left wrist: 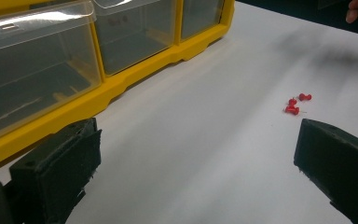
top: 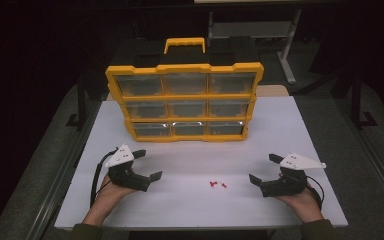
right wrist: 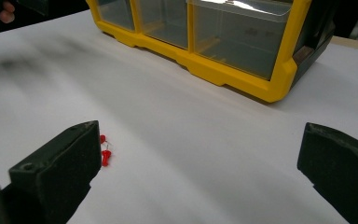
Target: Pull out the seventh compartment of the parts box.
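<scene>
Here, from left to right:
Left gripper: the left gripper (top: 149, 165) rests low over the white bench (top: 280, 130) near its front left edge, jaws spread wide with nothing between them.
Organiser: the yellow plastic organiser with clear drawers (top: 185, 102) stands upright at the back middle of the bench, well apart from both grippers; its lowest drawers show close in the left gripper view (left wrist: 42, 70).
Pins: the small red push pins (top: 217, 184) lie loose on the bench, between the two grippers and nearer the right one; one lies just beside that gripper's jaw in the right gripper view (right wrist: 105, 151).
Right gripper: the right gripper (top: 262, 169) sits near the front right edge, jaws spread, holding nothing.
</scene>
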A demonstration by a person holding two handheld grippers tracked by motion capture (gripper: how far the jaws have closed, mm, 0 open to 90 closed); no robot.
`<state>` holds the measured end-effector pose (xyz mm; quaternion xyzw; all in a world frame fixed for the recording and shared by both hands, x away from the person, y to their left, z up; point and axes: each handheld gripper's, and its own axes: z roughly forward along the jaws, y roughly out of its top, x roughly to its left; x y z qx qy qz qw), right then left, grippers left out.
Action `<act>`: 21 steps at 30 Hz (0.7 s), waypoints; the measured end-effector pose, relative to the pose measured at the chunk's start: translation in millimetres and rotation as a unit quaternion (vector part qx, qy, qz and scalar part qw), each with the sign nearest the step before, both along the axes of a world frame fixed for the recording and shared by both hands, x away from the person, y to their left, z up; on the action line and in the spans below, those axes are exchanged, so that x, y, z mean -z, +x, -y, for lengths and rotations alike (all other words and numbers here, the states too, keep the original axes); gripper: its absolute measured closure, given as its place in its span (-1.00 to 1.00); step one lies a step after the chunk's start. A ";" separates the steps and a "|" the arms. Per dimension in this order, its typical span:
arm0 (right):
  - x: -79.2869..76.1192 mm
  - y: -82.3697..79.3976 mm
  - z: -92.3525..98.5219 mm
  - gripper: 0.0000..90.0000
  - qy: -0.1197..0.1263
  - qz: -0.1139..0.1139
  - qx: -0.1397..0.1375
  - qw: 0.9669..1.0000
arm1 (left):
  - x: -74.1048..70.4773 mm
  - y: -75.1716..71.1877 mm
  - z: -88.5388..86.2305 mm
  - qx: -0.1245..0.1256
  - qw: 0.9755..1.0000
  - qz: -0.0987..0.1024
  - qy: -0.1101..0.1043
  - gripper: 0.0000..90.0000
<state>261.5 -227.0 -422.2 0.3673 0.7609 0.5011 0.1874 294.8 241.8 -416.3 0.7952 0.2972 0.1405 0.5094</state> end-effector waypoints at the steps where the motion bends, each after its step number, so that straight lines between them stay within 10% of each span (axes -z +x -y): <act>1: 0.1 0.2 0.0 -1.00 0.000 0.001 0.000 1.000 | 0.0 0.1 0.1 -0.001 1.000 0.000 0.000 -1.00; 21: -0.1 0.2 -0.5 -1.00 0.001 0.001 0.001 1.000 | -1.9 8.4 8.4 0.002 1.000 0.010 -0.003 -1.00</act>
